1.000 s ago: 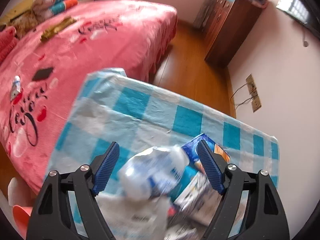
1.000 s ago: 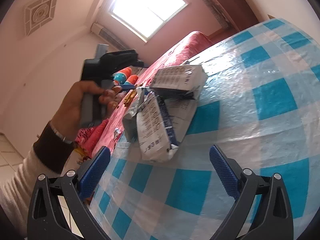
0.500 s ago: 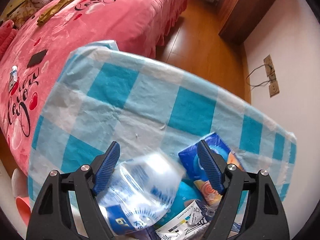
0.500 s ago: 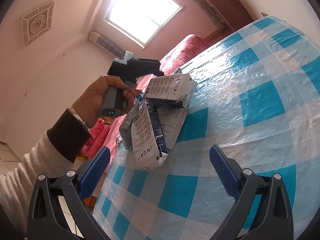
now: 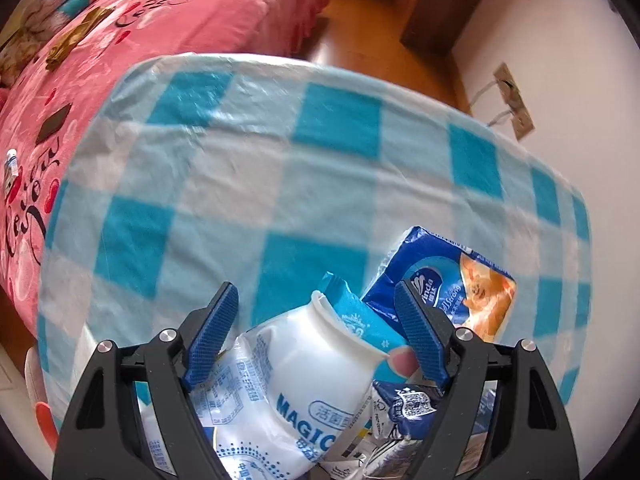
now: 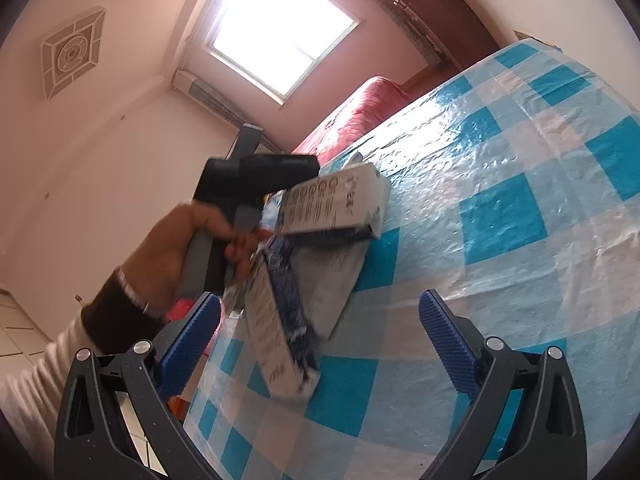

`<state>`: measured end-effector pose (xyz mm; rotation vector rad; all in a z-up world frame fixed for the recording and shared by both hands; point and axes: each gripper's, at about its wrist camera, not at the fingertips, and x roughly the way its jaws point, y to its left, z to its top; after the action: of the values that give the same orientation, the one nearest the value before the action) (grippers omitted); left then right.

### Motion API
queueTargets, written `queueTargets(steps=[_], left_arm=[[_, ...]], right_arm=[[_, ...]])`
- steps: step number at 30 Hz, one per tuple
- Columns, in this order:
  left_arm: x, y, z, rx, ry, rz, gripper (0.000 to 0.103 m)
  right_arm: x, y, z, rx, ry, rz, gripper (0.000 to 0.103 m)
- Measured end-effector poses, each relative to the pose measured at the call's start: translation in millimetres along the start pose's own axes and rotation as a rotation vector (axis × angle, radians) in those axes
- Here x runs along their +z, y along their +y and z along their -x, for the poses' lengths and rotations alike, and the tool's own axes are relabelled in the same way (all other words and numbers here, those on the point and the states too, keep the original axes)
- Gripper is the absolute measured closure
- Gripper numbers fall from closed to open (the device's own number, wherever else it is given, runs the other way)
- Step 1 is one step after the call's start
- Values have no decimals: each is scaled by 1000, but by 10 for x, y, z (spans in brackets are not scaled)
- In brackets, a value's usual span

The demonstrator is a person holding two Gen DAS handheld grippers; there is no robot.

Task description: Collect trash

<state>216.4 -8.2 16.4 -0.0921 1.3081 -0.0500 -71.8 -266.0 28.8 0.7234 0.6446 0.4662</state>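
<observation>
White plastic bottle (image 5: pixel 308 380), blue lettering, lies between the left gripper (image 5: pixel 316 336)'s parted jaws.

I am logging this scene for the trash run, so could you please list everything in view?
white bottle: one, white with blue print, on the trash pile between the left tool's fingers
tissue pack: one, blue and orange, on the table right of the bottle
turquoise wrapper: one, under the bottle's neck
cartons: at least two, grey-white, flattened, near the table edge
table: one, blue and white check cloth
bed: one, pink cover, beyond the table
wardrobe: one, brown, by the wall
window: one, bright
left tool: open, over the bottle
right tool: open, empty
hand: one, holding the left tool's handle
</observation>
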Motion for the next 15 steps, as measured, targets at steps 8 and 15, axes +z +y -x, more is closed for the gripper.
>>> queueTargets(steps=[8,15], left_arm=[[-624,-272,156,-106,21,-85,23],[-891,-442,517,-181,-73,-175,23]], right_arm=[[32,-105,149,-19,-35,-31,5],[11,-151,242,-20,-42,-41,5]])
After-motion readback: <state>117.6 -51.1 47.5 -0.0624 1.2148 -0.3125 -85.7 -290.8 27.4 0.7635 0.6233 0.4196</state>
